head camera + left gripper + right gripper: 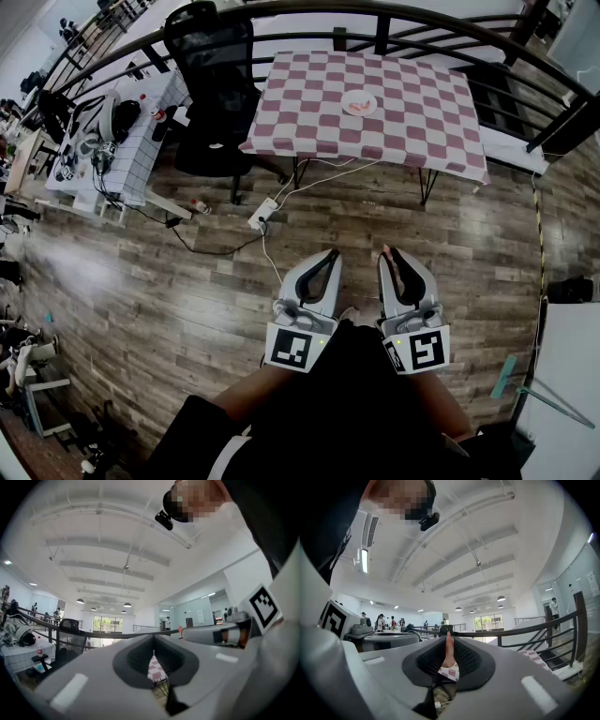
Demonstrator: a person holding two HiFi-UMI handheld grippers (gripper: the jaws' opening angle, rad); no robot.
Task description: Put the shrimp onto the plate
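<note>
Left tool (153, 637): jaws closed tip to tip, nothing between them. Through the slot behind the tips, a sliver of pink-and-white checkered counter (157, 668). Right tool (186, 633) lies just beside on the right, pointing left, with an orange-red bit of shrimp (180, 630) at its tip and its marker cube (262, 605) at the frame edge. Beyond are a dark railing (105, 633), a black office chair (71, 629), windows (108, 623) and pendant lamps (127, 604). A white counter (21, 649) with gear sits far left.
</note>
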